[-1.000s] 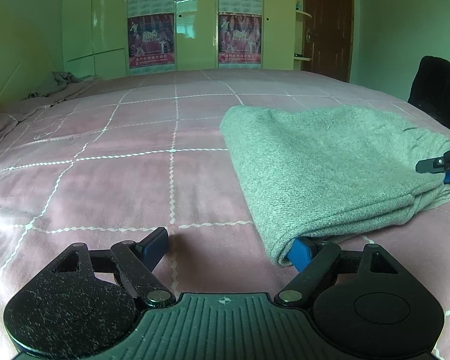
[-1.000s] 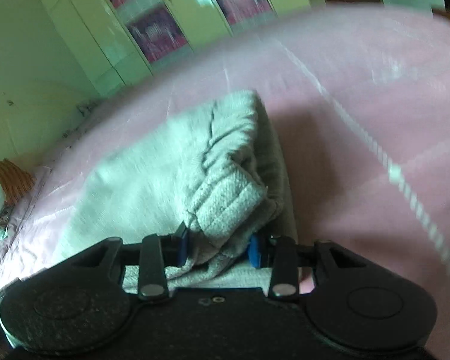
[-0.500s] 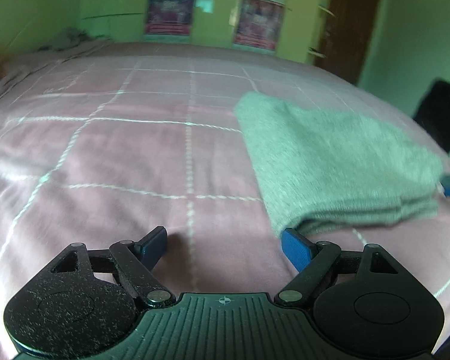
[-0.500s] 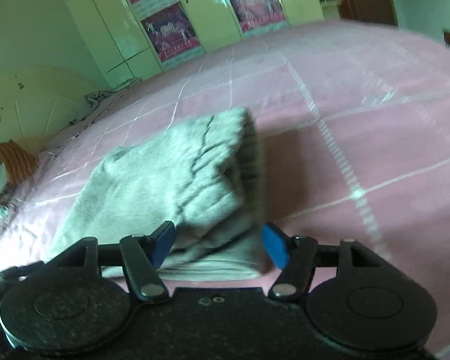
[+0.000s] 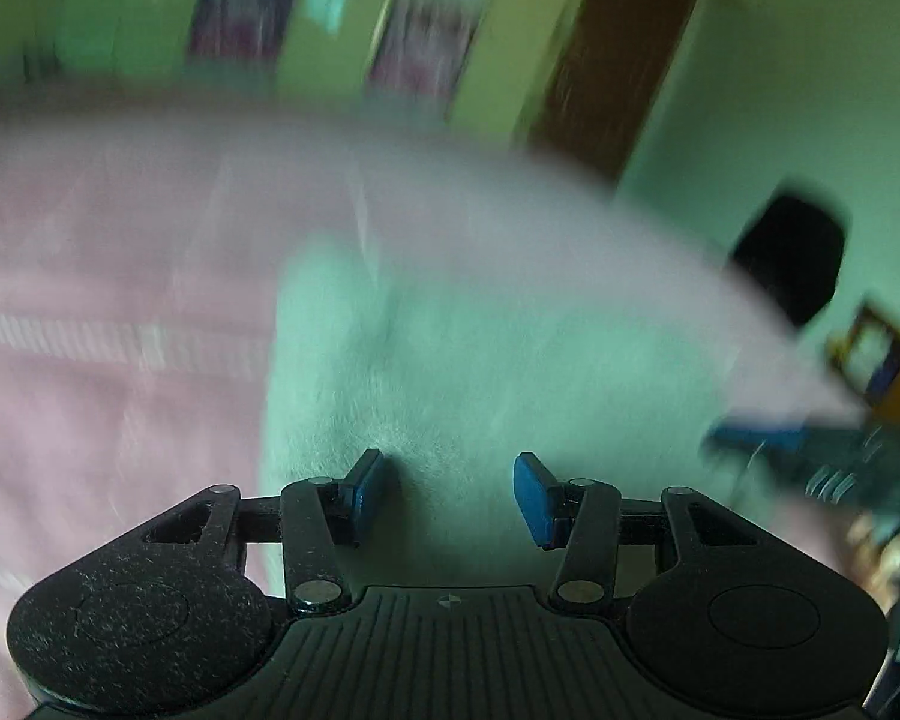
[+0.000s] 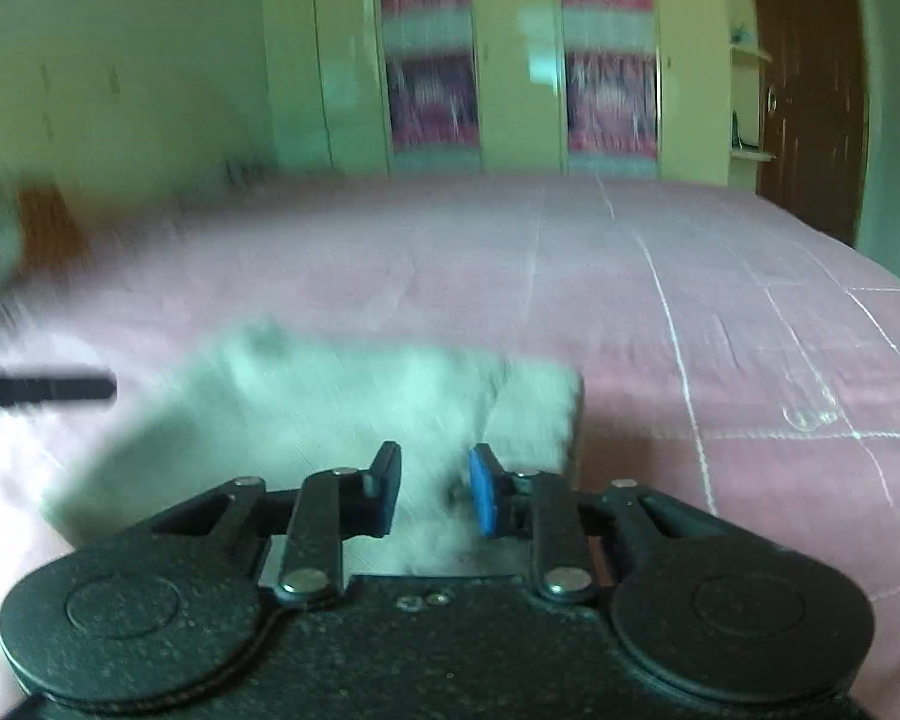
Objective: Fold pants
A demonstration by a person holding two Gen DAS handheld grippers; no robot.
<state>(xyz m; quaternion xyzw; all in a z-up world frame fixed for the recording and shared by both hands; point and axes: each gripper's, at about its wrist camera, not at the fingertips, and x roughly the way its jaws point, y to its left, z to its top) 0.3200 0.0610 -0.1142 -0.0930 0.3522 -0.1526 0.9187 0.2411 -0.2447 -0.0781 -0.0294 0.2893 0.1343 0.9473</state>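
Pink bed point(image 6: 720, 300): claws closing over pants point(image 6: 342, 402).

No text can be read: the posters point(image 6: 429, 54) on the wardrobe doors point(image 6: 519, 54) are blurred beyond reading.

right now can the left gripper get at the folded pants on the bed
Probably yes. The left gripper hangs right over the folded pants, fingers closing with the fabric just ahead and nothing between. The picture is blurred, so contact can't be told.
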